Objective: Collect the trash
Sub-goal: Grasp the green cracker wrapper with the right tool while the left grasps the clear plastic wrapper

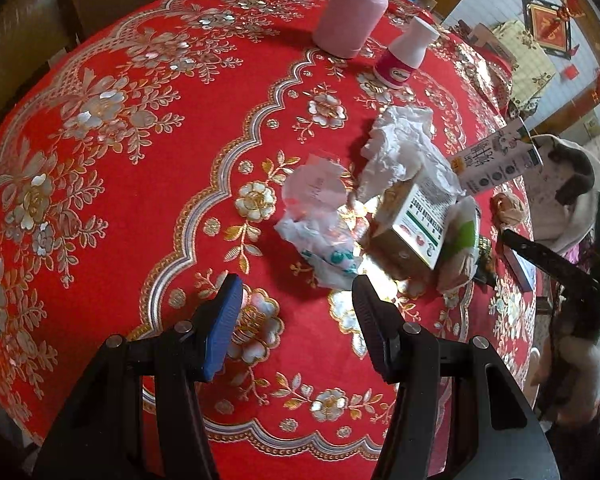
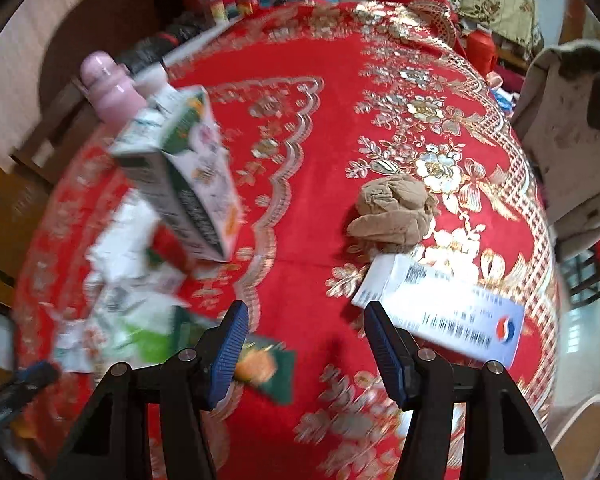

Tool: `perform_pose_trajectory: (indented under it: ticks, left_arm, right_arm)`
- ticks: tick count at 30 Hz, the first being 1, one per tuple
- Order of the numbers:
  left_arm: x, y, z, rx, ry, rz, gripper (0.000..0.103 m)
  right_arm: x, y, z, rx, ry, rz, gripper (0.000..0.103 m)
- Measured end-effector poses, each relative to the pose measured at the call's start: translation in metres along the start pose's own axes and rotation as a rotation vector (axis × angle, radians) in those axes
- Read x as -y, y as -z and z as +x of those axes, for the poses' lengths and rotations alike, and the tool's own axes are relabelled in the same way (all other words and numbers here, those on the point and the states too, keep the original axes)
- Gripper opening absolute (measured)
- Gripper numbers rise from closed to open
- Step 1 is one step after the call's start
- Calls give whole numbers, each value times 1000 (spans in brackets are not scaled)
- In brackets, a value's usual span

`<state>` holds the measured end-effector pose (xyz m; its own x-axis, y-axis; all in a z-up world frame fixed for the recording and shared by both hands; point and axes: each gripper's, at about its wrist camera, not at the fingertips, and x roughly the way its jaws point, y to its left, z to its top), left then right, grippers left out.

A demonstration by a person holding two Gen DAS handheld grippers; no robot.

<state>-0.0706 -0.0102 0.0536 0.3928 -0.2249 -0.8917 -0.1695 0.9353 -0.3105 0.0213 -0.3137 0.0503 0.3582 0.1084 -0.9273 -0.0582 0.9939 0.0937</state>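
Trash lies in a heap on the red embroidered tablecloth (image 1: 148, 208). In the left wrist view I see a crumpled white tissue (image 1: 400, 148), a clear plastic wrapper (image 1: 320, 224) and a small green-and-white box (image 1: 412, 224). My left gripper (image 1: 296, 304) hovers open just short of the wrapper, nothing between its fingers. In the right wrist view a tall white-and-green carton (image 2: 184, 176) stands at the left, a crumpled brown paper ball (image 2: 392, 208) lies mid-table, and a flat white box (image 2: 440, 308) lies beside the right finger. My right gripper (image 2: 304, 328) is open and empty above the cloth.
A pink bottle (image 1: 352, 12) and a white bottle with a red label (image 1: 404, 52) stand at the far side. A green sachet (image 2: 264, 368) lies under the right gripper's left finger. A chair draped in pale cloth (image 2: 572, 128) stands past the table's right edge.
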Motion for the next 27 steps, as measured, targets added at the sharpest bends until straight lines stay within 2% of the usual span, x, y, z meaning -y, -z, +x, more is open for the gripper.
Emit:
perform_pose_trajectory:
  ticks: [2, 6, 11, 15, 18, 20, 27]
  left_arm:
    - [-3, -2, 0, 0, -1, -3, 55]
    - [-9, -6, 3, -3, 4, -25, 55]
    - [-6, -10, 4, 0, 8, -29, 55]
    - [-1, -10, 4, 2, 13, -20, 55]
    - [2, -10, 4, 1, 22, -16, 55]
    - [3, -11, 5, 0, 30, -17, 55]
    - [10, -19, 14, -11, 72, -17, 55]
  right_arm:
    - [-2, 2, 5, -31, 9, -30, 58]
    - [-9, 24, 8, -94, -29, -66, 58]
    - [-7, 47, -5, -101, -112, -33, 58]
    - [-4, 53, -19, -101, -233, 0, 58]
    - [-12, 57, -27, -81, -279, -66, 59]
    - [-20, 59, -27, -80, -298, -115, 65]
    - [-42, 56, -11, -75, -303, -233, 65]
